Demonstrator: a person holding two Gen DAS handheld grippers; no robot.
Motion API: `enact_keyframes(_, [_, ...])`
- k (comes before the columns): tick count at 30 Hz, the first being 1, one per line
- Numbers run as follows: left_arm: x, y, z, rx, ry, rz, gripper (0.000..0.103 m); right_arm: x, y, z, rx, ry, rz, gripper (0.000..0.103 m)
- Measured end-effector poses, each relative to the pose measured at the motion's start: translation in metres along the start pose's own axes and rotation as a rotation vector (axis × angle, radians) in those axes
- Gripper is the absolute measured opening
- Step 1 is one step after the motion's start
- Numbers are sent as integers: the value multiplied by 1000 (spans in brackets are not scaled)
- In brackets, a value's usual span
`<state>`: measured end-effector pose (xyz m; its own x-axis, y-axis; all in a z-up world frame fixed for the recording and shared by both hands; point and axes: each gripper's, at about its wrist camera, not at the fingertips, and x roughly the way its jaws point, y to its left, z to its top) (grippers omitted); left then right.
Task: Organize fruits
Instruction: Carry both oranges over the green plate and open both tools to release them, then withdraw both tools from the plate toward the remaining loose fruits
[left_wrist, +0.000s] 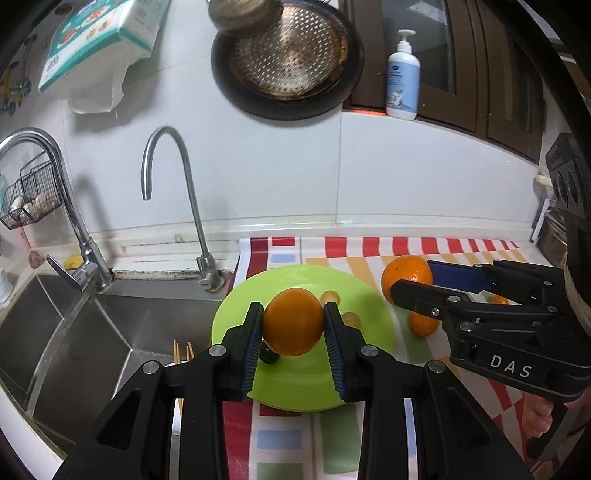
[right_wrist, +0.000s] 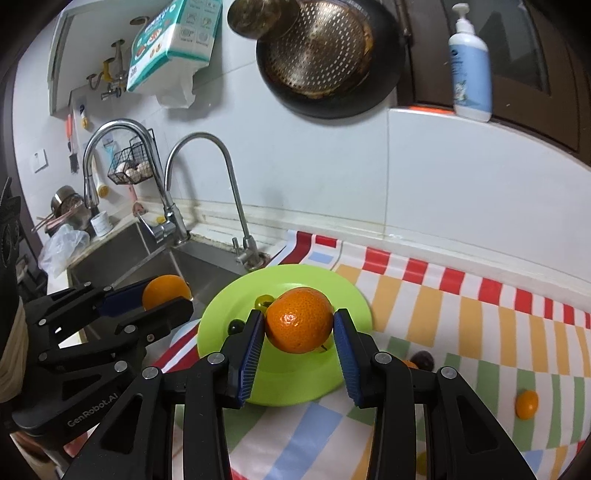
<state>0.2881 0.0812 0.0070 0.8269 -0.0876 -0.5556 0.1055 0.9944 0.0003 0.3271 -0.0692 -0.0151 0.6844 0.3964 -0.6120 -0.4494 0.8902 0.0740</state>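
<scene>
In the left wrist view my left gripper (left_wrist: 293, 309) is shut on an orange (left_wrist: 293, 325) held above a lime-green plate (left_wrist: 295, 389). Two small tan fruits (left_wrist: 328, 296) and a dark one (left_wrist: 268, 356) lie on the plate. To the right, my right gripper (left_wrist: 412, 277) is shut on a second orange (left_wrist: 402, 271). In the right wrist view that gripper (right_wrist: 299, 315) holds its orange (right_wrist: 299, 325) over the plate (right_wrist: 288, 384), and the left gripper (right_wrist: 168, 293) holds the other orange (right_wrist: 162, 288) at the left.
A steel sink (left_wrist: 74, 332) with two taps lies left of the plate. On the striped cloth (right_wrist: 461, 332) sit another orange (left_wrist: 423, 325), a dark plum (right_wrist: 423, 360) and a small orange fruit (right_wrist: 526, 404). A pan (left_wrist: 288, 55) hangs on the wall and a soap bottle (left_wrist: 402, 77) stands on the sill.
</scene>
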Motion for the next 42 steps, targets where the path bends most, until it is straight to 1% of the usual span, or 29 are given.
enact_keyframes(5, [20, 12, -2, 1, 26, 5, 33, 26, 3, 3, -9, 41, 22, 40])
enact_keyframes(12, [52, 27, -7, 7, 65, 11, 33, 60, 6, 6, -28, 88, 29, 40])
enact_keyframes(24, [97, 38, -12, 47, 120, -19, 33, 108, 1, 2, -18, 166, 37, 40])
enact_keyframes(28, [107, 36, -14, 65, 137, -32, 33, 116, 1, 0, -17, 181, 38, 40])
enact_keyframes(34, [114, 36, -14, 65, 154, -41, 33, 122, -3, -2, -3, 195, 44, 40])
enact_keyframes(36, [113, 35, -13, 65, 151, -37, 36, 121, -5, -1, 3, 189, 40, 41])
enact_keyframes(39, [105, 32, -10, 69, 133, -36, 45, 114, -8, 1, 16, 172, 37, 41])
enact_keyframes(42, [94, 27, -4, 79, 124, -20, 46, 103, -10, 3, 9, 147, 29, 41])
